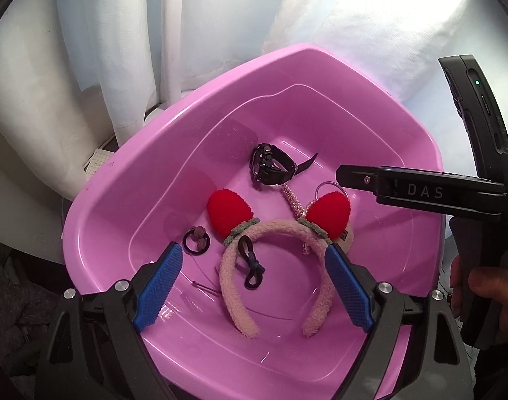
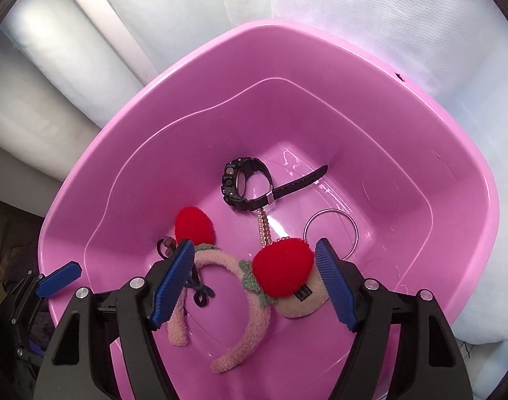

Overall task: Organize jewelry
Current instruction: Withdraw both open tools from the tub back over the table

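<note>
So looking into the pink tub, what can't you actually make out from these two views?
- Pearl strand: its ends run under the black watch and the fuzzy headband in both views.
- Clear ring: left wrist view, mostly behind the headband's red strawberry and the right gripper.
- Small black hair tie: right wrist view, partly behind a blue finger.

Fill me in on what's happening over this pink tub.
A person is sorting accessories with two hand-held grippers. Both the left gripper and the right gripper hang open over the pink tub, holding nothing. In the tub lie a fuzzy headband with red strawberry ears, a black watch, a bead strand, a clear ring and two dark hair ties.
</note>
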### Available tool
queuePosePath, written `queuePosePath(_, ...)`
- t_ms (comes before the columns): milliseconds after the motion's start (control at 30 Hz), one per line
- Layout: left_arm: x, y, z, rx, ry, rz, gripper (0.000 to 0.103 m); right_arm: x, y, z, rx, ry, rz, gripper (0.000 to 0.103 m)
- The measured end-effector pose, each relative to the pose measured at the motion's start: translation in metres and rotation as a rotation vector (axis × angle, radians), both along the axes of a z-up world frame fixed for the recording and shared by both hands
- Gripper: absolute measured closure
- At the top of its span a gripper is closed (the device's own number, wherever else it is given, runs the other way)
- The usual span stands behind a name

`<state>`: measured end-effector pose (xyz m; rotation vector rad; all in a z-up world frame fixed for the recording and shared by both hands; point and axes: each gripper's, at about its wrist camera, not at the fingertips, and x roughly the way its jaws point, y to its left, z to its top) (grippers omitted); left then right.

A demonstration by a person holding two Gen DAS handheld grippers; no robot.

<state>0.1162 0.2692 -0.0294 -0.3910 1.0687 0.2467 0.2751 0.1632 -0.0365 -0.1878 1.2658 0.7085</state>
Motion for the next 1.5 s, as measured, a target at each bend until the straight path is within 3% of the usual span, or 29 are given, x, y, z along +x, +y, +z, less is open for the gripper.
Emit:
queuePosePath(467,-0.031,-0.008,0.024,0.043,-0.041,0.009,0.016,-0.024,-0.019,0.031,0.048,-0.058,0.021,0.031)
queuePosePath(933,-0.069,-0.030,0.053,0.139,-0.132,-0.003,0.010,-0.070,-0.063,0.068,0.187,-0.145,-0.035,0.029)
queuePosePath(1233,-0.086,-0.062,0.074,0.222,-0.260,-0.034,0.007,-0.126,-0.160,0.074,0.295,-0.263,-0.233,0.029)
queuePosePath(1333,-0.087,-0.088,0.076,0.243,-0.300,-0.078,0.006,-0.148,-0.210,0.064,0.304,-0.298,-0.325,0.027)
queuePosePath(1500,-0.085,-0.151,0.070,0.211,-0.344,-0.196,0.006,-0.182,-0.306,0.035,0.248,-0.302,-0.510,0.026)
